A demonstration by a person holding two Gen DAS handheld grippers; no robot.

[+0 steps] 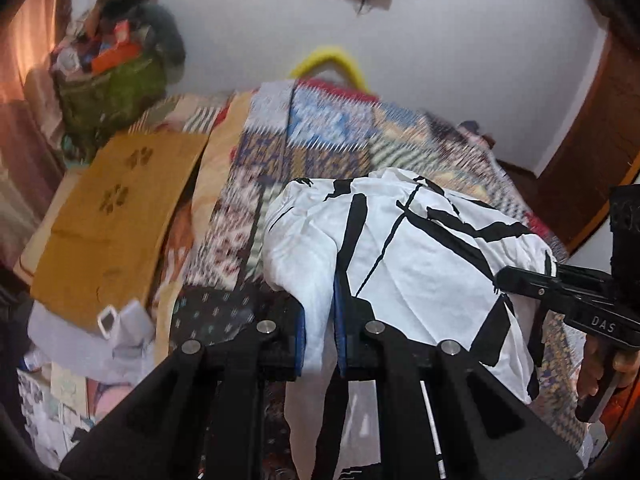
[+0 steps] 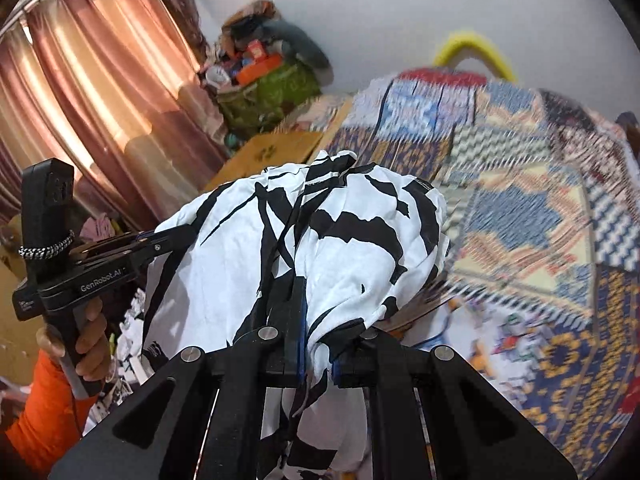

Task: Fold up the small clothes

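Green bag far ahead-left of the right fingers was stuffed with mixed clutter, contents blurred. White garment with black streaks, soft crumpled cotton-like cloth, hung bunched just ahead of both finger pairs above the patchwork bedspread. Left gripper was clamped on a fold of it between blue pads; right gripper likewise pinched a fold. Flat tan cardboard sheet with paw-shaped cutouts lay left of the left fingers. Only the right view showed pink pleated curtains and the orange-sleeved hand holding the left tool; only the left view showed a white mug near its left finger.
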